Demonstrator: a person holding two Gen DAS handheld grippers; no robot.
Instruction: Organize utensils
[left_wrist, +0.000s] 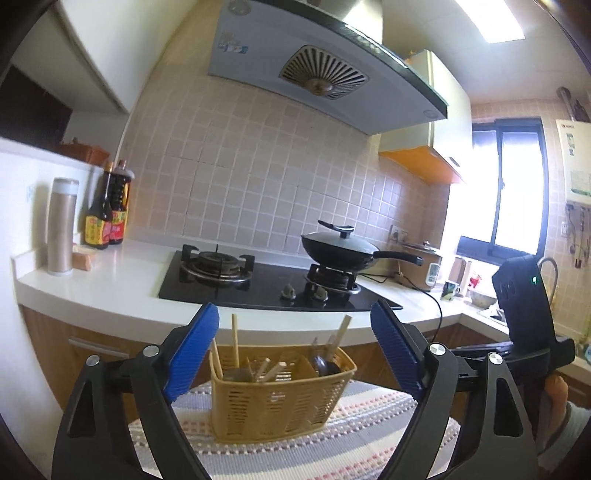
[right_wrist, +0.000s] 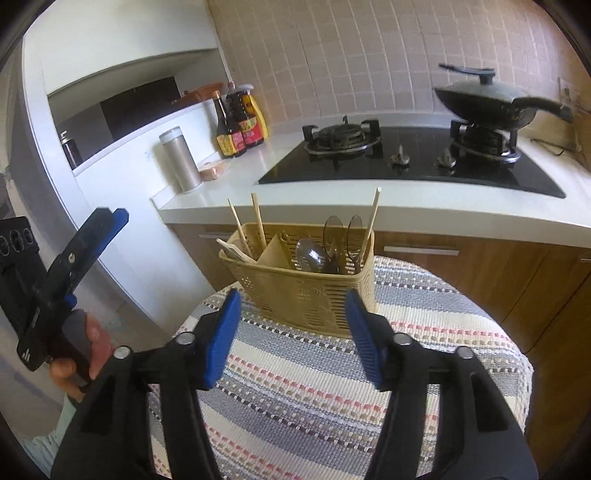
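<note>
Black plastic gripper frames, left gripper (left_wrist: 295, 350) and right gripper (right_wrist: 291, 339), with ribbed blue finger pads (right_wrist: 221, 339), silver round screws (right_wrist: 185, 338), a green indicator light, and a pale grey-green sleeve (right_wrist: 48, 448).

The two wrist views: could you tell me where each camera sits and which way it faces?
Left wrist: on the left gripper, looking nearly level over the basket at the stove; the right gripper and a hand show at right.
Right wrist: on the right gripper, tilted down at the striped cloth; the left gripper and hand show at left.
Shared: basket, stove, wok, bottles.
</note>
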